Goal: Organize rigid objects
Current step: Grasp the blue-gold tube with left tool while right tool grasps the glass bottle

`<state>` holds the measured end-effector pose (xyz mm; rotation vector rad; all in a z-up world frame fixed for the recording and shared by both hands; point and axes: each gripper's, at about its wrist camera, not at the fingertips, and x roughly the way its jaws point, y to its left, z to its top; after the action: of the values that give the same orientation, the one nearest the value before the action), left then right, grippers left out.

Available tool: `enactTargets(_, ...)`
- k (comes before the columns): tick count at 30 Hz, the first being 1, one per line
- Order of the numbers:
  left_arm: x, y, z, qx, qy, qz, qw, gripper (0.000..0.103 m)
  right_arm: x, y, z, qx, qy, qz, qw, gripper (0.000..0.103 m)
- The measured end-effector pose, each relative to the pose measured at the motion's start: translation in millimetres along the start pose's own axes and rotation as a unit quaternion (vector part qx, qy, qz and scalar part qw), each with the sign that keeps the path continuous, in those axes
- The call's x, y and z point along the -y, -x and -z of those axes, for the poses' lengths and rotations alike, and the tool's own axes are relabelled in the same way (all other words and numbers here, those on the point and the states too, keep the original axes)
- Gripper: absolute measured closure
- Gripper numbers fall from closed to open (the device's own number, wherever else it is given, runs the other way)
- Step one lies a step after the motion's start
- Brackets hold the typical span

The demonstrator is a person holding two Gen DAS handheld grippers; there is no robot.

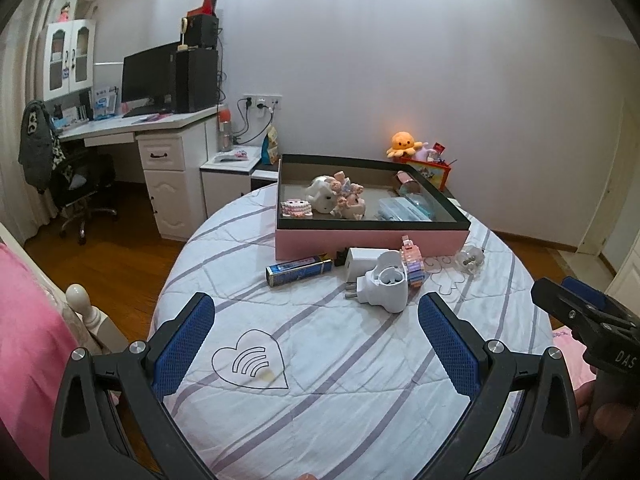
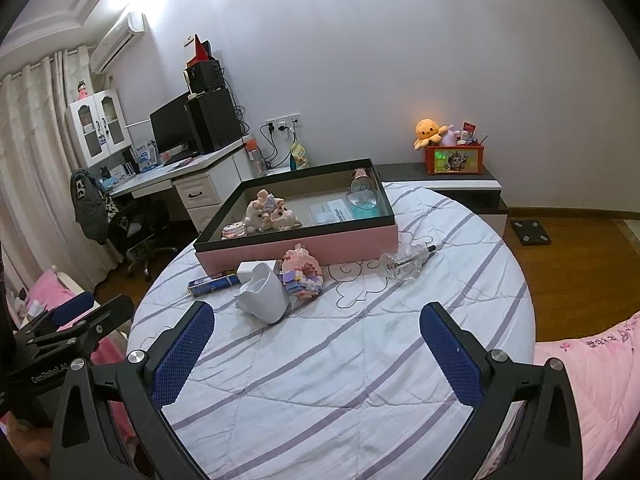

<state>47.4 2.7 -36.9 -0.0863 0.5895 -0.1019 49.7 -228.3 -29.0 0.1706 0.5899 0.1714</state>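
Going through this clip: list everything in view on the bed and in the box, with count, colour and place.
Box: 1, pink with black rim, far end of bed.
Figurines: a cluster, white and pink, inside box, left.
Clear case: 1, bluish, inside box, right.
Blue tin: 1, on quilt before box.
White charger: 1, beside tin.
White plug-in device: 1, nearest the tongs.
Block figure: 1, pink pastel, right of device.
Glass bottle: 1, clear, lying right.
Left tongs: blue pads, open, empty.
Right tongs: blue pads, open, empty.
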Motion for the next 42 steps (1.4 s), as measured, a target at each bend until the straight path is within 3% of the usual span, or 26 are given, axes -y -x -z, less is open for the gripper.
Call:
enactTargets(19, -10, -22, 4, -0.017, 0.003, -0.009, 0.9998, 0.0, 4, -12, -2, -0.014, 0.004, 0.01, 1.0, 0.0)
enactTargets(30, -10, -116, -3, -0.075, -0.003, -0.02, 0.9969, 0.0, 39, -58, -9, -0.047, -0.008, 0.05, 0.998, 0.0)
enactTargets(42, -15, -182, -13, -0.138, -0.005, -0.032, 0.9899, 0.0, 68, -135, -17, -0.115, -0.006, 0.09, 0.989, 0.0)
